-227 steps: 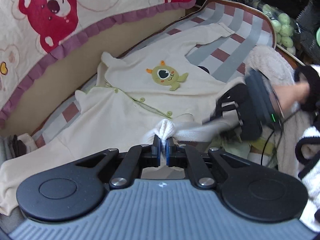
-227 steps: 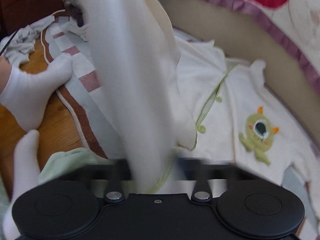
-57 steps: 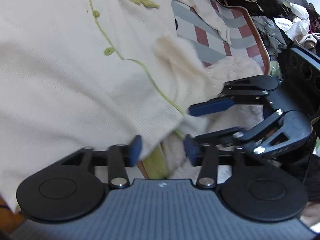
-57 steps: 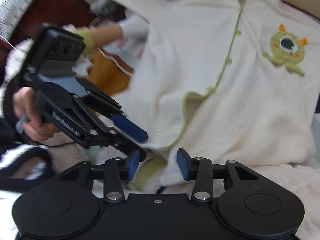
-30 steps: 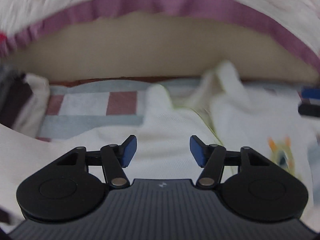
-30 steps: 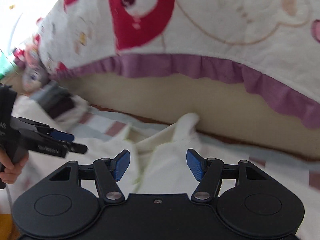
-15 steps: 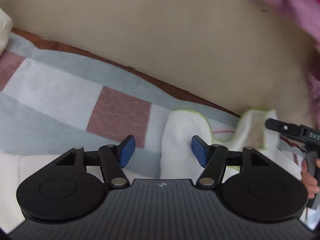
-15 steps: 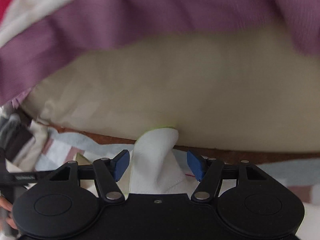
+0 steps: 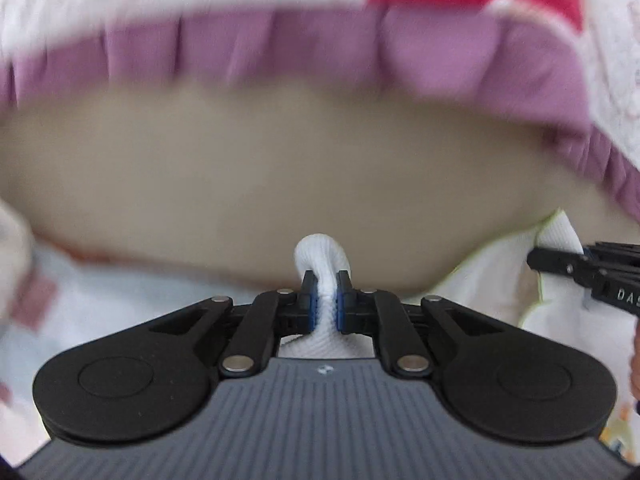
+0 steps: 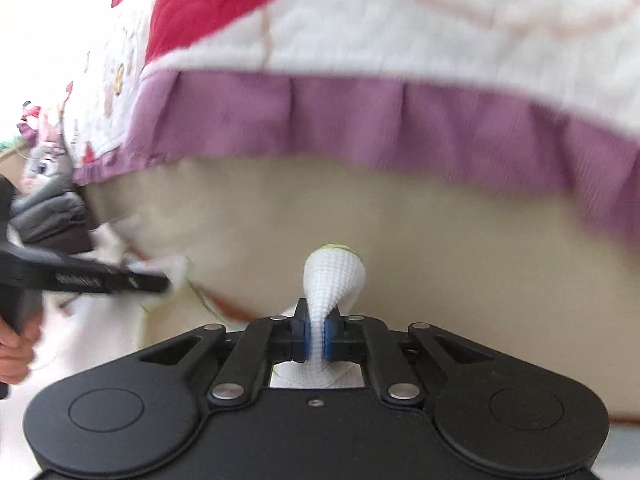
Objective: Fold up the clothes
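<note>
The cream baby garment (image 9: 500, 280) lies against the beige base of the bed. My left gripper (image 9: 324, 280) is closing its jaws, and the blue pads pinch one rounded white cuff (image 9: 322, 252) that bulges above them. In the right wrist view my right gripper (image 10: 318, 312) is closing too, its pads squeezing the other cuff (image 10: 334, 272), which has a green rim. The right gripper (image 9: 560, 264) also shows at the right edge of the left wrist view. The left gripper (image 10: 152, 282) reaches in from the left of the right wrist view, held by a hand (image 10: 12, 344).
A bear-print quilt with a purple frill (image 9: 320, 48) hangs over the beige bed side (image 9: 280, 180) just beyond both cuffs. The striped mat (image 9: 32, 300) lies blurred at lower left. Dark grey clothing (image 10: 52, 216) is piled at the left in the right wrist view.
Both grippers stood open around the cuffs half a second ago and now pinch them. Both views have tilted up, bringing the purple frill into sight.
</note>
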Motion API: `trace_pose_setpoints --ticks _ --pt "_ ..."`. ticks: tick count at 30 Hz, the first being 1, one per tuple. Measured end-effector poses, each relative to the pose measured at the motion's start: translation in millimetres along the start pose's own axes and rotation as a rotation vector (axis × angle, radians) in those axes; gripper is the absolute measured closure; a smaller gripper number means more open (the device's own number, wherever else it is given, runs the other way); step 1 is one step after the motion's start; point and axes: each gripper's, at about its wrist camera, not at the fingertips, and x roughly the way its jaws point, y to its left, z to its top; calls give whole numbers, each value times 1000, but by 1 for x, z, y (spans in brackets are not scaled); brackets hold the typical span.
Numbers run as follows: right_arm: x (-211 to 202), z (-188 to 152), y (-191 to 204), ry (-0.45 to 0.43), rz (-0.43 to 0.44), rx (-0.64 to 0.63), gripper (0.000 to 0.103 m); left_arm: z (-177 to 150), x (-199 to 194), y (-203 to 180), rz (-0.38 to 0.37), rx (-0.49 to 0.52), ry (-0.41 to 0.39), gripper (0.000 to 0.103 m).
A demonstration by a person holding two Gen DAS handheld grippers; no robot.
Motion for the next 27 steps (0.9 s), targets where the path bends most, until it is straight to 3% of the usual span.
trace_pose_setpoints --ticks 2,5,8,9,10,11,12,13,14,17,21,23,27 --pt "6 1 -3 -10 -32 1 95 -3 2 -11 32 29 -61 95" --pt "6 -1 -2 -51 -53 -2 95 -13 8 -20 140 50 -131 94" --pt "11 -5 -2 -19 -40 24 88 -23 37 -22 184 56 4 87" --pt "16 -6 -3 31 -39 35 67 -26 46 -17 171 21 82 87" --pt "16 -5 -6 77 -37 65 56 -27 51 -11 159 -32 150 85" --pt "15 -4 -9 119 -33 101 49 -28 46 -7 143 -74 166 79" --pt "6 -4 -16 128 -20 154 47 -29 39 -3 125 -112 170 70" --pt "-7 -4 -24 126 -3 214 43 -29 32 1 108 -150 175 49" --pt "-19 -3 -32 135 -9 250 35 -30 22 2 100 -167 155 37" --pt "-55 2 -57 189 -77 307 33 -32 -4 -2 22 -176 110 38" --pt "-102 1 -81 331 -302 298 33 -37 -26 -24 -176 -196 95 46" --pt "-129 -6 -89 350 -363 343 33 -38 -24 -44 -259 -187 94 46" --pt "-171 -34 -116 371 -386 569 33 -32 9 -84 -297 -170 189 42"
